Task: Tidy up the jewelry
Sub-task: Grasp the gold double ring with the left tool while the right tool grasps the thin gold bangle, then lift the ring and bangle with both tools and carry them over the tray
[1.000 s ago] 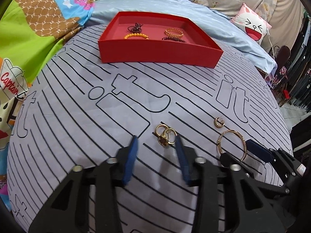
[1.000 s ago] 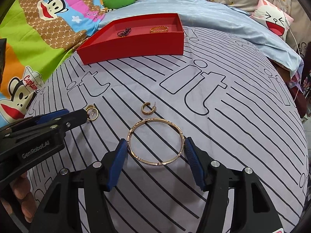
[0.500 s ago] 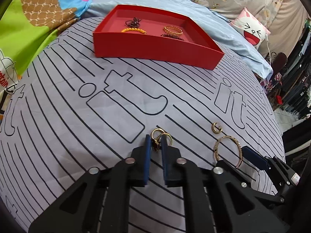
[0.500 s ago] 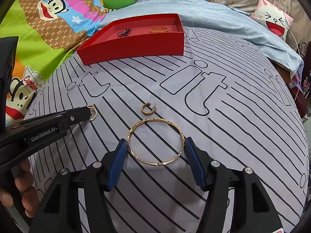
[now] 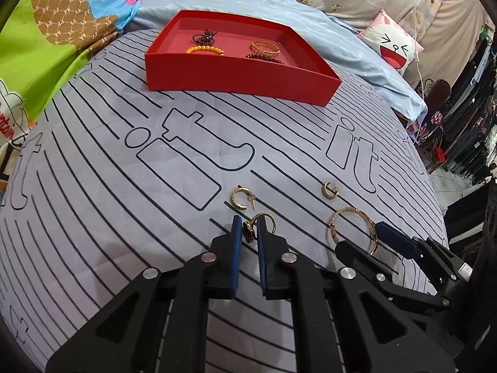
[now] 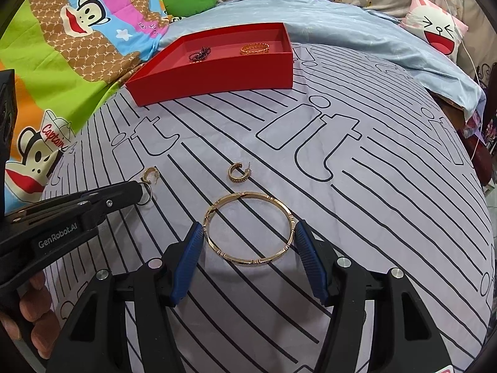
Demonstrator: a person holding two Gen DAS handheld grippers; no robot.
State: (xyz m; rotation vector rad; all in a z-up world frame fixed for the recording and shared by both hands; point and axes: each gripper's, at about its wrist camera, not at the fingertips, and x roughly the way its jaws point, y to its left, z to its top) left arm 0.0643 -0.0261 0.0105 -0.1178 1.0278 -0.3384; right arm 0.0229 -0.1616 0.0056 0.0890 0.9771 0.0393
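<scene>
My left gripper [image 5: 248,223] is shut on a gold ring [image 5: 248,233] with a dark top, pinched between the blue pads just above the striped sheet. A gold hoop earring [image 5: 240,199] lies right in front of it. Further right is a second hoop earring [image 5: 329,190]. In the right wrist view my right gripper [image 6: 248,233] straddles a gold bangle [image 6: 248,228] lying on the sheet, both pads against its rim. The red tray [image 5: 236,74] stands at the far side, holding several bracelets and chains.
The bed is covered by a grey sheet [image 6: 357,186] with black stripes. A cartoon-print quilt [image 6: 62,62] lies at the left, a light blue blanket [image 6: 357,25] and a white cushion [image 6: 438,28] behind. A hand [image 6: 28,310] holds the left gripper.
The left jaws closed from wide open onto the ring, leaving the hoop earring beside it on the sheet. The right gripper and the bangle have not moved.
</scene>
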